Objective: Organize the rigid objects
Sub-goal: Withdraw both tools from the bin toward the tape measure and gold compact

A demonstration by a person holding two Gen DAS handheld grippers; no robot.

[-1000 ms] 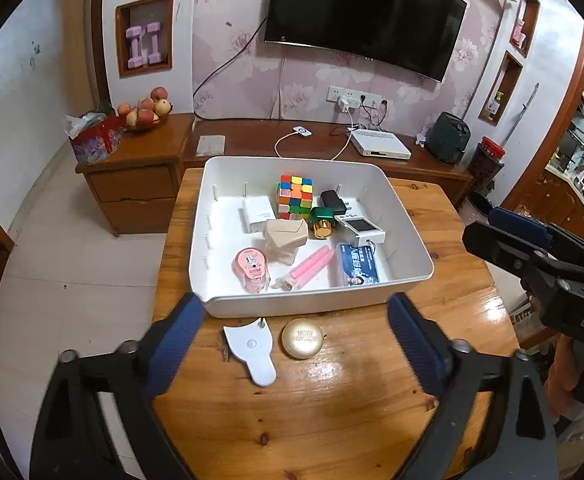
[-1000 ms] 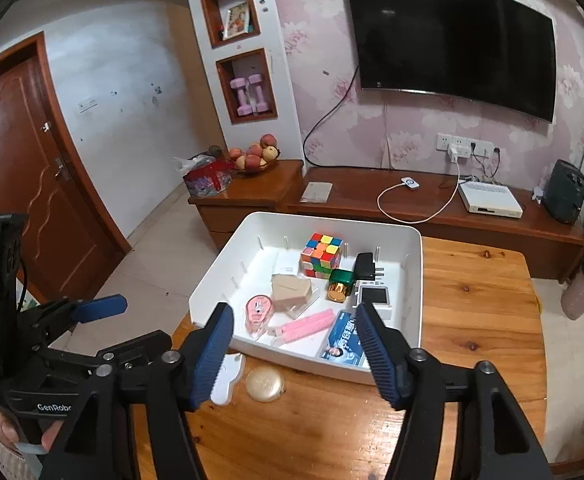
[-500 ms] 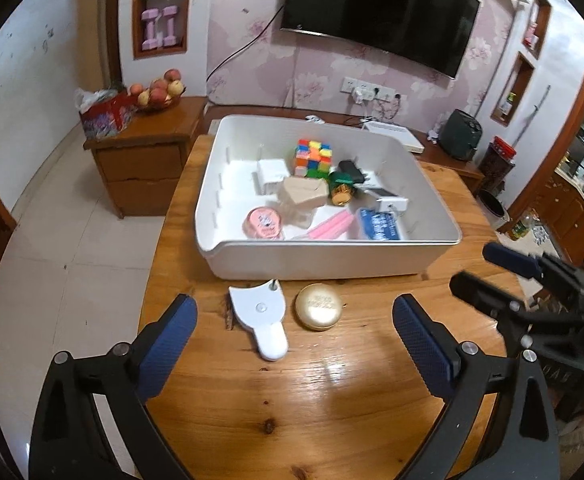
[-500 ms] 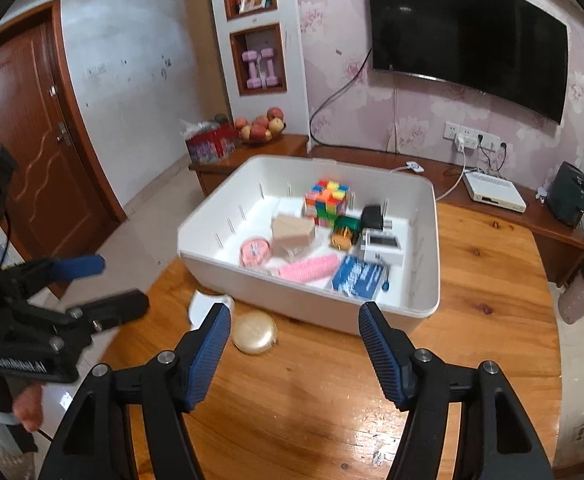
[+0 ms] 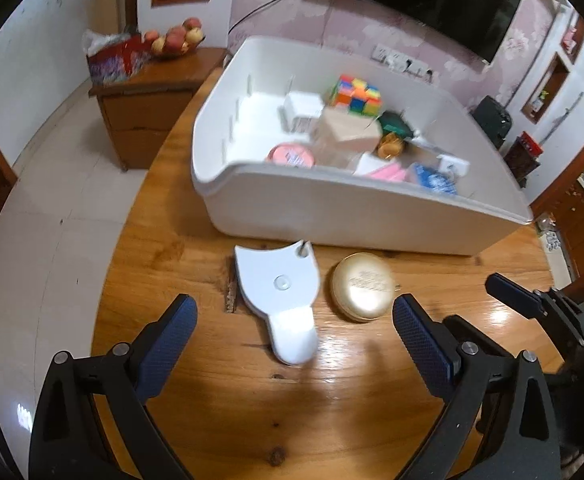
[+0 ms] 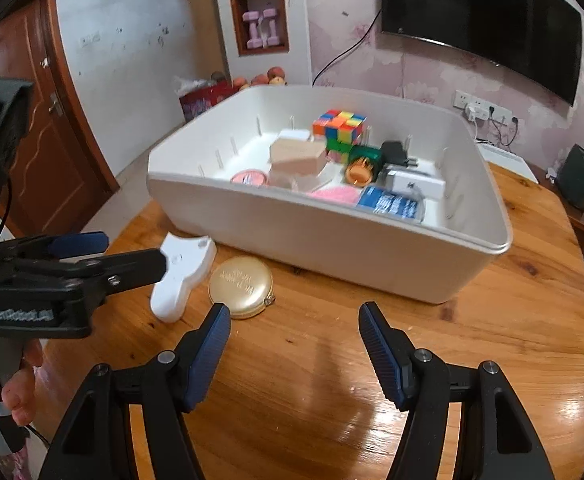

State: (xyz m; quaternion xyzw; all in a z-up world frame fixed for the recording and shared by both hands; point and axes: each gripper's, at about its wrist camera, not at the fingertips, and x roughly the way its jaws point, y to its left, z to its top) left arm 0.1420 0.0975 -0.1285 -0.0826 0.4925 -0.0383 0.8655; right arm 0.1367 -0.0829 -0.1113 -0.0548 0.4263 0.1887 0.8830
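From your left wrist camera, your left gripper (image 5: 294, 332) hangs low over the wooden worktop (image 5: 219, 408) with its blue-padded fingers (image 5: 167, 340) spread wide and nothing between them. Just beyond the gap lies the white paddle-shaped piece (image 5: 281, 296), handle end toward you, and just to its right the round gold tin (image 5: 363, 287); the two sit close but apart. Behind both stands the white bin (image 5: 352, 216), its near wall just beyond the two items. Inside it you can make out a colour cube (image 5: 356, 94) at the far side, a tan box (image 5: 350, 132), a pink round case (image 5: 292, 156), a pink bar (image 5: 388, 172) and a blue packet (image 5: 432, 182); much of this is blurred. At the far right edge your right gripper (image 5: 532, 304) shows.

From your right wrist camera, your right gripper (image 6: 294, 332) also stands wide open and empty above bare worktop (image 6: 332, 400). The gold tin (image 6: 240, 286) lies just past the left finger (image 6: 207, 348), with the white paddle-shaped piece (image 6: 183, 268) to its left, partly covered by your left gripper (image 6: 131, 254) reaching in from the left. The bin (image 6: 352, 240) stands beyond.
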